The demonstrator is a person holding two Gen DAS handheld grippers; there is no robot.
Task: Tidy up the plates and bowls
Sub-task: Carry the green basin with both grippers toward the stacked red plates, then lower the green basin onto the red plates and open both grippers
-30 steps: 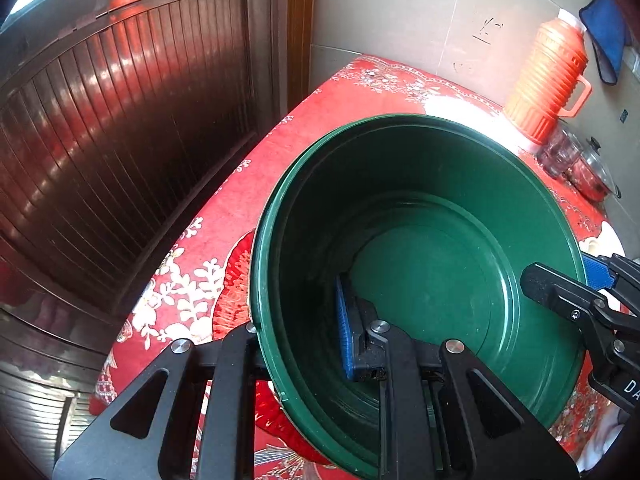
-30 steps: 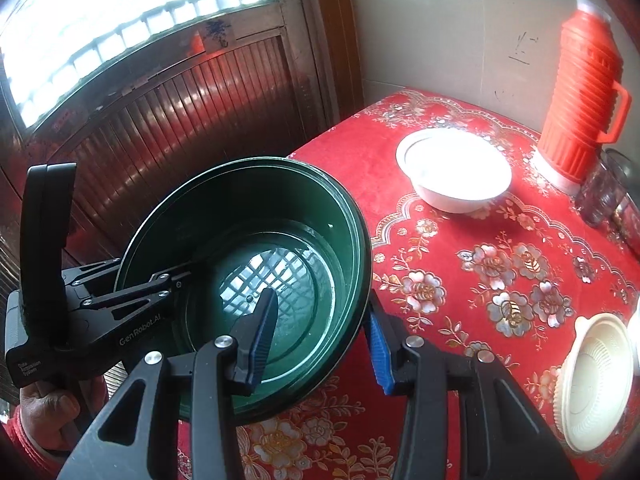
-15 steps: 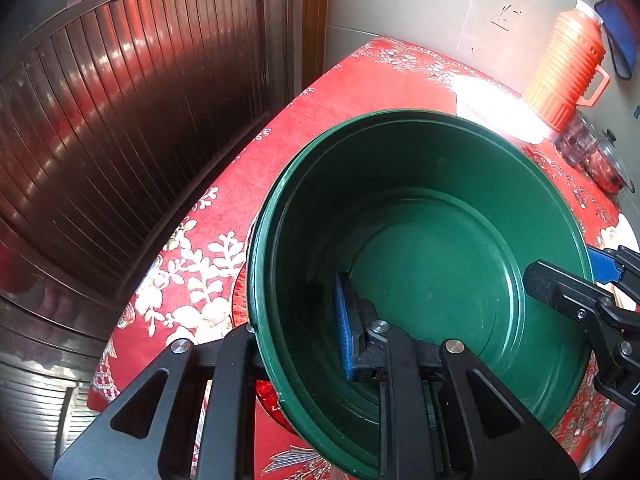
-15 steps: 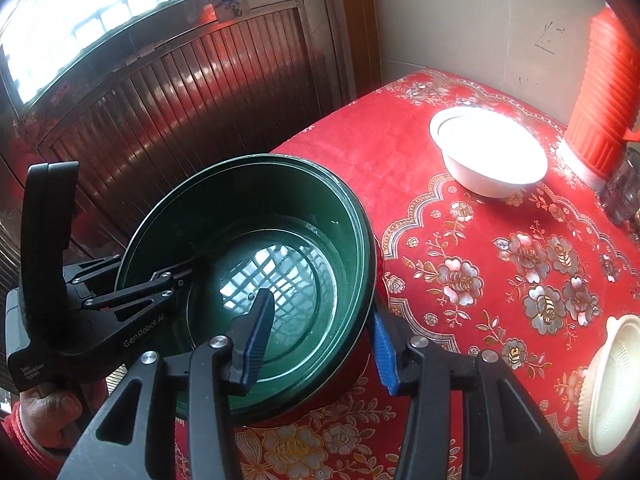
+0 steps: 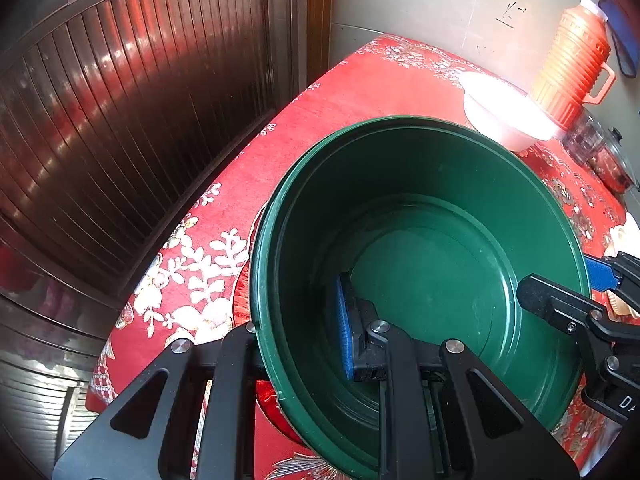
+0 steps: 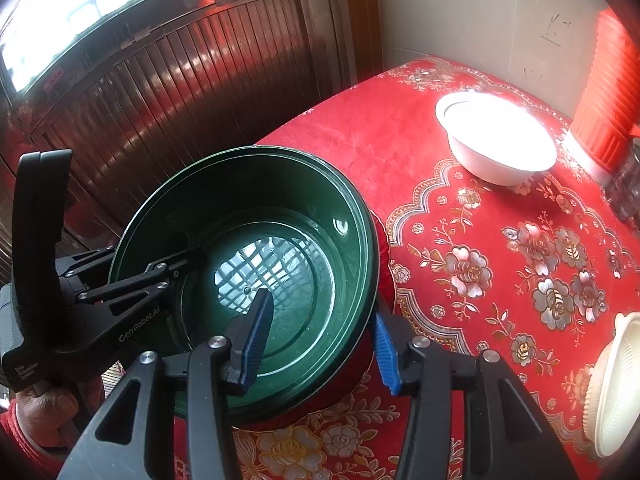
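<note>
The green bowl [image 6: 256, 264] sits at the near corner of the red table [image 6: 480, 248], seemingly nested on a red bowl [image 6: 340, 380] whose side shows just under its rim. The step in hand looks like the set-down and release of this bowl onto the stack.

The left gripper [image 5: 300, 344] is clamped tight on the bowl's rim, one finger [image 5: 348, 328] inside the wall and the other outside it. The right gripper [image 6: 320, 344] straddles the opposite rim with its jaws parted. The inner pad [image 6: 256, 332] stands clear of the wall; the outer pad [image 6: 384, 352] is close beside the red bowl, and contact there cannot be told. By the look of it, this side no longer grips.

Farther back, a white bowl [image 6: 496, 140] stands near an orange flask [image 6: 608, 92]. A ribbed cream dish [image 6: 612, 384] lies at the right edge, well apart from the stack.

The next move likely calls for the left gripper to let go once the green bowl rests level. Both tools then need to lift straight off the rim without dragging it, since the stack is close to the table edge. The white bowl or the cream dish seems next to gather.
</note>
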